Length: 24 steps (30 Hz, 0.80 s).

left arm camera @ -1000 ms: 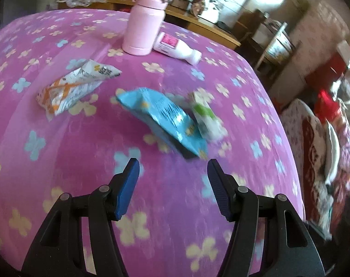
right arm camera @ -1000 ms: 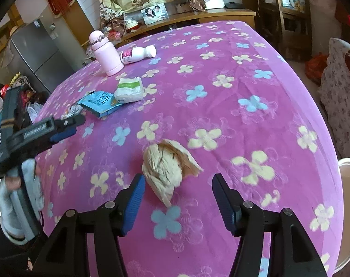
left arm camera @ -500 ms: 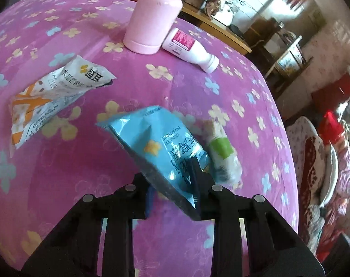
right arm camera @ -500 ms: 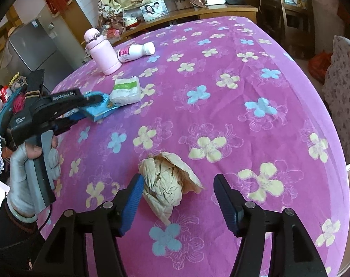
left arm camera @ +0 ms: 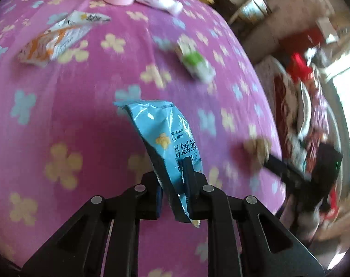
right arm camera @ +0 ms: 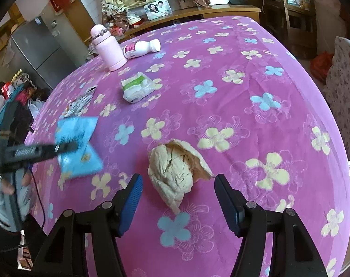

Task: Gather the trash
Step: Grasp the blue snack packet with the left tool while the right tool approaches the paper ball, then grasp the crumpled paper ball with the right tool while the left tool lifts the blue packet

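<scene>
Your left gripper is pinching the blue wrapper by its bottom corner, holding it above the tablecloth; a thin hold, so a fast swing risks it slipping out. Your right gripper is gaping wide around the crumpled paper wad, gripping nothing; closing off-center may just shove it.

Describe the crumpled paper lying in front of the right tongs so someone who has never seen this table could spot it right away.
Start at the purple flowered tablecloth and come to its near edge, where the open right tongs point. Between their blue pads lies the crumpled paper wad, cream with a brown inside. Unlike the flat printed wrappers and the tissue pack farther back, it is a plain, wrinkled lump.
</scene>
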Each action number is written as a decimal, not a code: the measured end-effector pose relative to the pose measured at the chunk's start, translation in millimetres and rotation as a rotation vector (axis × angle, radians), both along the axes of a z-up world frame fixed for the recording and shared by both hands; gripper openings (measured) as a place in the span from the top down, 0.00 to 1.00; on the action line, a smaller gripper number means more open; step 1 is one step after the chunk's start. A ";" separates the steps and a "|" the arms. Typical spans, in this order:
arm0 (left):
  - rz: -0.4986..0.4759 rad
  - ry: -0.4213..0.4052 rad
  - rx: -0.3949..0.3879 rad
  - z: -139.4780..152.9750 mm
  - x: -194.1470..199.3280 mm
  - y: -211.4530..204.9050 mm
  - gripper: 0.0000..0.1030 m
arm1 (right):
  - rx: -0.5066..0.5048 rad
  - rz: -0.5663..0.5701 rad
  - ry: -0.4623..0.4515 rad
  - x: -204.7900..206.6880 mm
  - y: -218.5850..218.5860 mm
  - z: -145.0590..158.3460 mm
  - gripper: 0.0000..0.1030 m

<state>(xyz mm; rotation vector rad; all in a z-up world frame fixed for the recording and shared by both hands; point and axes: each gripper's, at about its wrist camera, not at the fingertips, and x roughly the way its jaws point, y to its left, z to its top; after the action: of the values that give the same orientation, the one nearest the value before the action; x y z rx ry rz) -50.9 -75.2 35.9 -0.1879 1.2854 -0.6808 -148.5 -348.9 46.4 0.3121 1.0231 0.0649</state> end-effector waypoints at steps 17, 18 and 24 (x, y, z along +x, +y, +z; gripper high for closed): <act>0.230 -0.172 0.159 16.2 -24.7 12.6 0.43 | -0.025 0.023 -0.030 4.3 13.8 3.0 0.35; 0.247 -0.171 0.149 14.9 -25.2 12.1 0.43 | -0.024 0.024 -0.031 4.2 14.1 3.2 0.34; 0.283 -0.175 0.135 10.3 -22.1 -4.2 0.43 | -0.020 0.036 -0.035 4.2 15.3 3.7 0.32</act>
<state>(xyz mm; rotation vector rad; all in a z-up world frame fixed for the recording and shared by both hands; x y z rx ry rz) -73.0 -79.3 46.2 -0.1909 1.1055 -0.3587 -144.3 -333.6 50.1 0.2733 0.9941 0.0927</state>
